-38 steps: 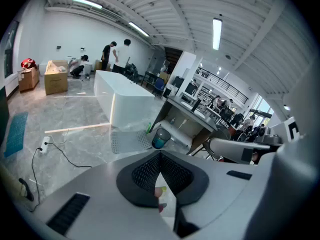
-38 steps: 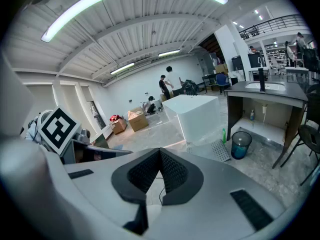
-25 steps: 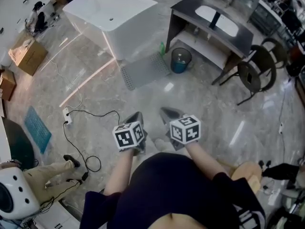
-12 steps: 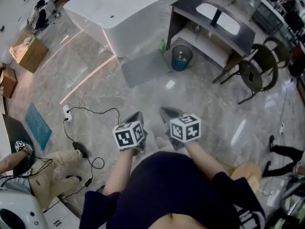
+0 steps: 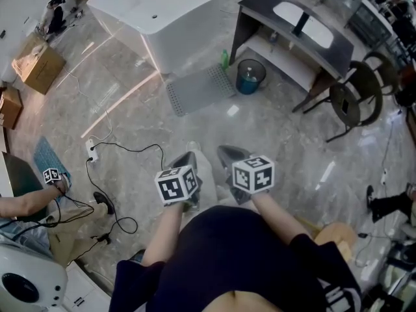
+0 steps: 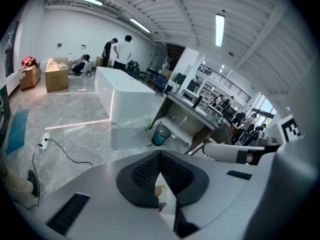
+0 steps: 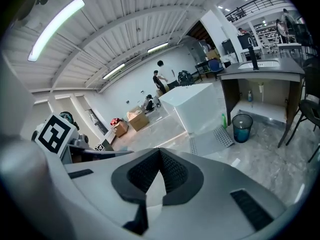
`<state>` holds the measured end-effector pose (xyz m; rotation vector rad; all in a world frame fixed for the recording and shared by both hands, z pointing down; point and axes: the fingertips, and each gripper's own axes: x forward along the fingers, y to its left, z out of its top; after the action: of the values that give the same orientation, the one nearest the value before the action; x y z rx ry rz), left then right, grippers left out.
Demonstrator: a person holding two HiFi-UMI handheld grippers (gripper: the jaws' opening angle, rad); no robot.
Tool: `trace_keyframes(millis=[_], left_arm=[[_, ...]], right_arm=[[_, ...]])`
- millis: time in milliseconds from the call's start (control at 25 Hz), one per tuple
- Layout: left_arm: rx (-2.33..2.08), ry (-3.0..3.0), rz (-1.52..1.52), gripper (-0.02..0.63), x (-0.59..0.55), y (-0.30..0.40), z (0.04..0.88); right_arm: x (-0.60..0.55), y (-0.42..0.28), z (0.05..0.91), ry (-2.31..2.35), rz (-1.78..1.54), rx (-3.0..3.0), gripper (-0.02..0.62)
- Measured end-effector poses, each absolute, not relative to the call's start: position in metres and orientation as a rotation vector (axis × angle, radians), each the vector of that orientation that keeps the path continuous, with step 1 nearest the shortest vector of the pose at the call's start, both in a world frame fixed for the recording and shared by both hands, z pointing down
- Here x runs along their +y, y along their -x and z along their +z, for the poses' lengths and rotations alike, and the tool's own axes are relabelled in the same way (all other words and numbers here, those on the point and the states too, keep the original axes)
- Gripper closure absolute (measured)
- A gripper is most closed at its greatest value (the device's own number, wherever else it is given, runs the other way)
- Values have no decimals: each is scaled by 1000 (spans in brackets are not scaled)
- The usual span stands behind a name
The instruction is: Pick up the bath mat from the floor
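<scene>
Left gripper point(image 5: 189, 156): jaws pressed tip to tip, nothing in them, low centre of the head view.
Right gripper point(image 5: 225, 151): closed too, empty, just beside the left.
Bath mat point(image 5: 198, 90): grey, flat on the floor, upper centre, against the white tub point(image 5: 156, 18).
Blue bin point(image 5: 251, 77): just right of the mat.

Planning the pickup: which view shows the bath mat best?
The head view: it shows the whole bath mat from above, flat on the floor beside the bathtub. Both gripper views show it small, far off and foreshortened.
</scene>
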<state>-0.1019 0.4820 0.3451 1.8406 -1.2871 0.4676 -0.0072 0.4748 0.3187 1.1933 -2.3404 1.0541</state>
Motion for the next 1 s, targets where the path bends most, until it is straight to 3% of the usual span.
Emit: trace_keyframes(millis=[1000], left_arm=[[-1184, -1868, 526, 606, 278, 115, 352]], right_arm=[[273, 18, 321, -1298, 1096, -2265, 583]])
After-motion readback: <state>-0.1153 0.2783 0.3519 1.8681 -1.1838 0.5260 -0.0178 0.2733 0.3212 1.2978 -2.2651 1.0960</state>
